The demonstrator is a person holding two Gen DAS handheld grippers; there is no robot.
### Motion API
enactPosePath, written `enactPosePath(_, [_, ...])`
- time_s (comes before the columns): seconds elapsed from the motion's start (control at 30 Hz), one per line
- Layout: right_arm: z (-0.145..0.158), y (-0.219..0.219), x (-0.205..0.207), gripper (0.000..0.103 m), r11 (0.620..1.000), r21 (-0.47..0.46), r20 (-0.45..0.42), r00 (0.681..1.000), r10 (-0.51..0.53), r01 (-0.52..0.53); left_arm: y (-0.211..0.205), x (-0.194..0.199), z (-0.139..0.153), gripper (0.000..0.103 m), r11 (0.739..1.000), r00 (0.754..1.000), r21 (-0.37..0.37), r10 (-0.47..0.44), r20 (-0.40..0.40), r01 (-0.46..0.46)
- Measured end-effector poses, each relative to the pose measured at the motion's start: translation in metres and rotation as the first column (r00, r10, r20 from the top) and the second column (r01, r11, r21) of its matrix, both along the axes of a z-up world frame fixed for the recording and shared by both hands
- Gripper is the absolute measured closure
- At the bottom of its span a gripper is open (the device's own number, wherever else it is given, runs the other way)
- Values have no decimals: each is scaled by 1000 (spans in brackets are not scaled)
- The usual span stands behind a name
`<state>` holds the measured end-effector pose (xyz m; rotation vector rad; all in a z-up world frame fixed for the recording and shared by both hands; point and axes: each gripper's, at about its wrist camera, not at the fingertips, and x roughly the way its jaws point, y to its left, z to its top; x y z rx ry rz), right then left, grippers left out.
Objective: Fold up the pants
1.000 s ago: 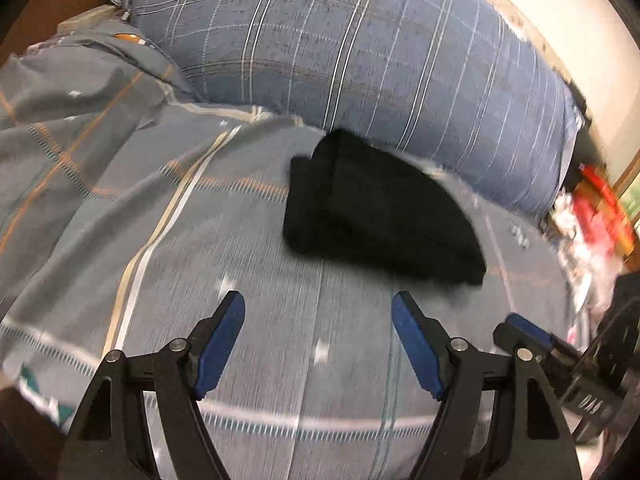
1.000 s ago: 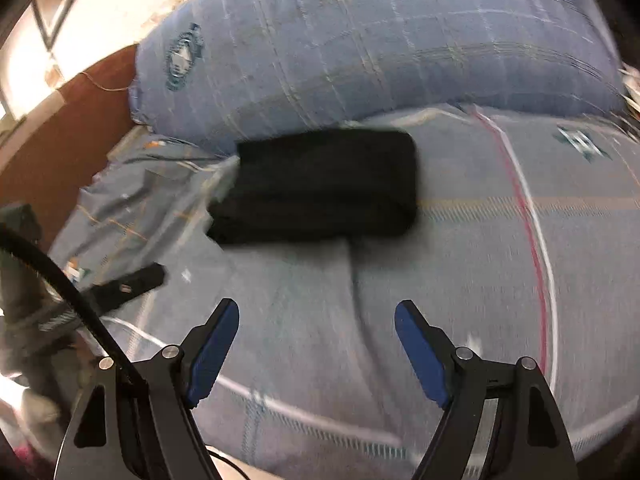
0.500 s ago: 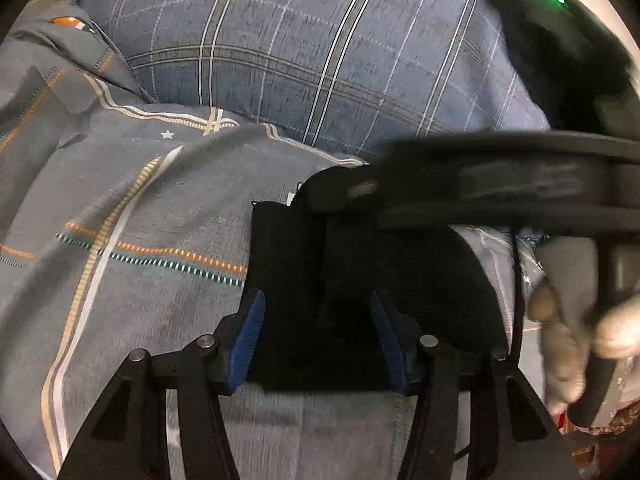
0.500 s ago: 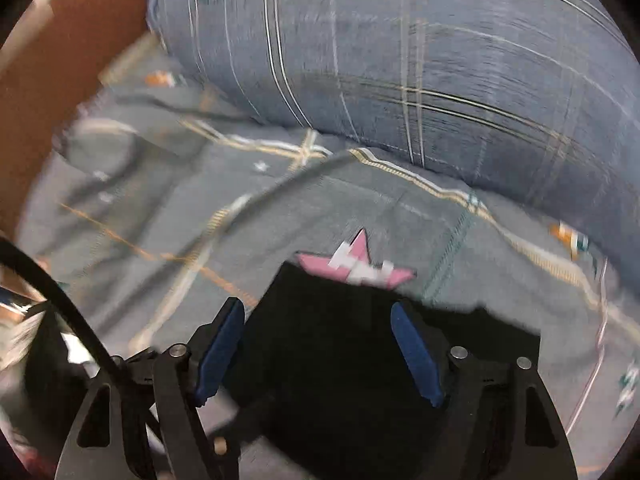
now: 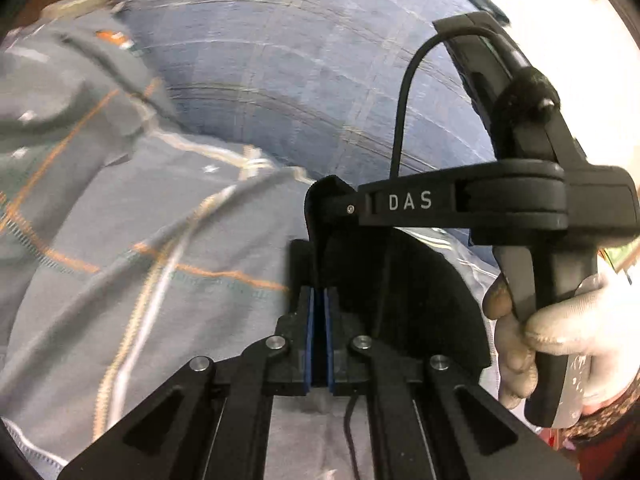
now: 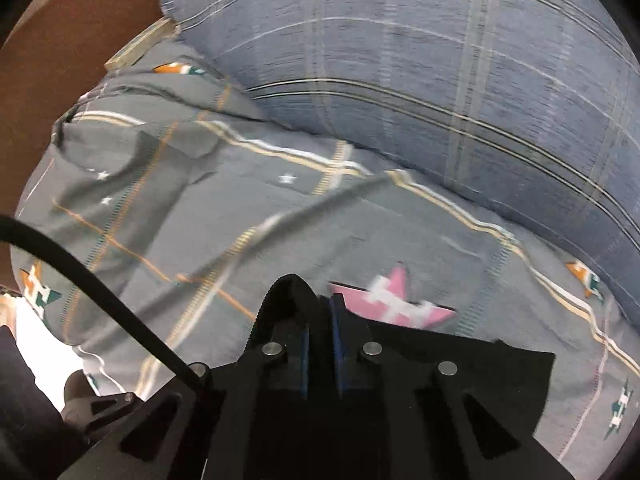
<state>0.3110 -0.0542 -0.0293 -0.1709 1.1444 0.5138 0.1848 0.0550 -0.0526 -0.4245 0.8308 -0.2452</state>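
Left wrist view: left gripper [image 5: 319, 300] w/ blue pads squeezed together, jaws have just been closing, now pinched on the near-left edge of the black pants [image 5: 432, 300]. Pants lie folded on the grey patterned bedsheet [image 5: 120, 240], just in front of the big blue plaid pillow [image 5: 300, 80]; a fold of black cloth stands up at the far corner. Right gripper [image 5: 320, 210] crosses the frame from the right, its tip on that raised fold, held by a gloved hand [image 5: 552, 340]. Right wrist view: right gripper [image 6: 320, 320] jaws have also just been closing, pads nearly touching, clamped on a raised peak of the pants [image 6: 500, 380]. Pink star print [image 6: 396, 304] on the bedsheet [image 6: 160, 200] shows just beyond the cloth edge; pillow [image 6: 440, 80] behind, brown headboard [image 6: 72, 60] at upper left.
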Motion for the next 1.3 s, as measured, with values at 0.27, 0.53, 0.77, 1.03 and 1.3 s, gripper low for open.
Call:
enactPosePath(0.27, [-59, 27, 13, 88, 998, 54, -131, 991, -34, 41, 21, 10, -33, 96, 998, 992, -58, 3, -123, -10])
enactPosePath(0.53, [12, -63, 2, 25, 917, 359, -42, 984, -172, 176, 40, -4, 14, 74, 997, 1000, -76, -17, -7, 16])
enactPosePath(0.77, [8, -130, -24, 34, 883, 387, -60, 963, -262, 264, 4, 50, 24, 61, 990, 995, -101, -101, 8, 101])
enactPosePath(1.03, [-48, -195, -9, 41, 824, 324, -91, 883, -461, 464, -17, 107, -49, 56, 988, 986, -139, -80, -145, 60])
enactPosePath(1.3, [-16, -202, -52, 36, 793, 423, 34, 867, -498, 439, -18, 68, -14, 53, 997, 994, -42, -66, -89, 62])
